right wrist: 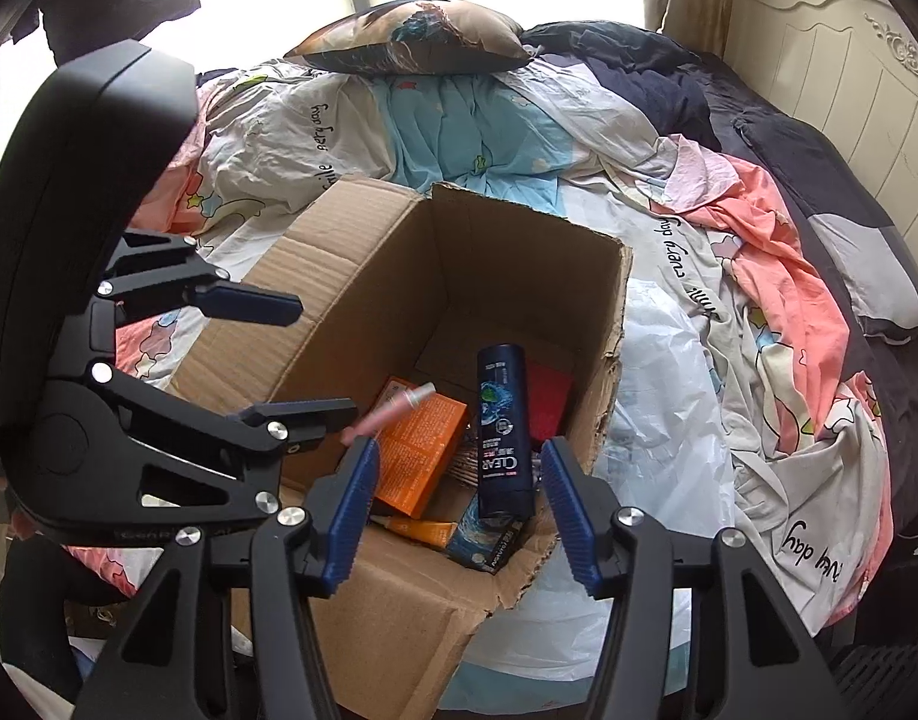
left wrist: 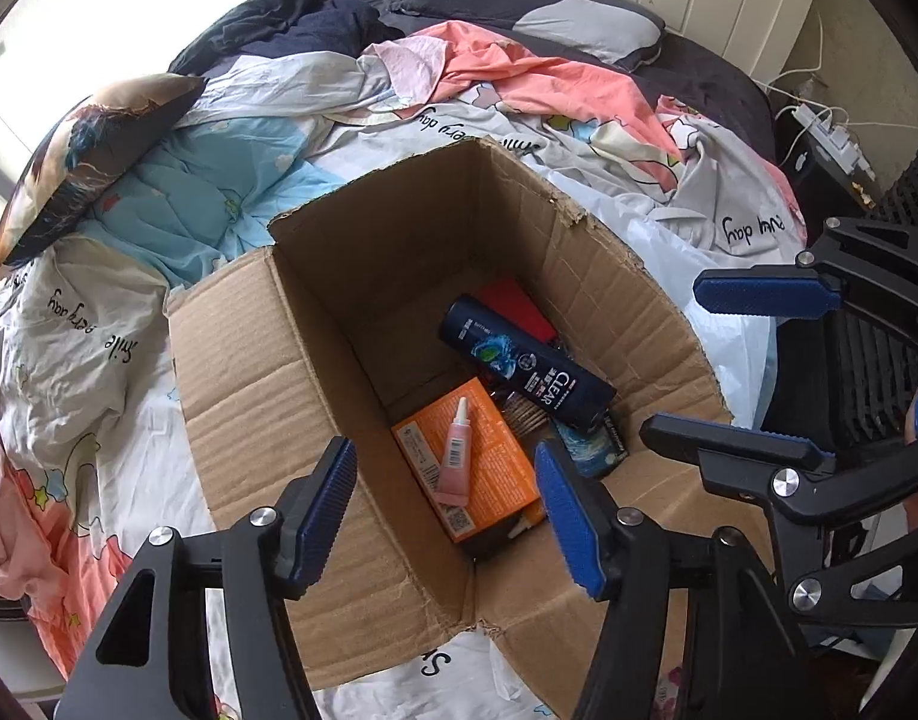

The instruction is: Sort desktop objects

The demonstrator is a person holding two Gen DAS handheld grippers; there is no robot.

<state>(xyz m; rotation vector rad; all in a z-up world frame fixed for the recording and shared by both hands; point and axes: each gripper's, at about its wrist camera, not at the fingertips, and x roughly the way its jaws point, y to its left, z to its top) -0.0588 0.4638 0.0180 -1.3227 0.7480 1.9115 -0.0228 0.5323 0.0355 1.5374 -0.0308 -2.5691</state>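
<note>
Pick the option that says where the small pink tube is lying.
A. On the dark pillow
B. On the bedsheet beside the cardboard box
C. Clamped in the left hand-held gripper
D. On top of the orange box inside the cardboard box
D: the pink tube rests on the orange box, down inside the cardboard box, next to the dark blue shampoo bottle, and nothing grips it.

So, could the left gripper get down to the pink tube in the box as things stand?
Probably yes. The left gripper hangs open above the cardboard box, and the pink tube lies uncovered on top of the orange carton, with nothing between.
</note>
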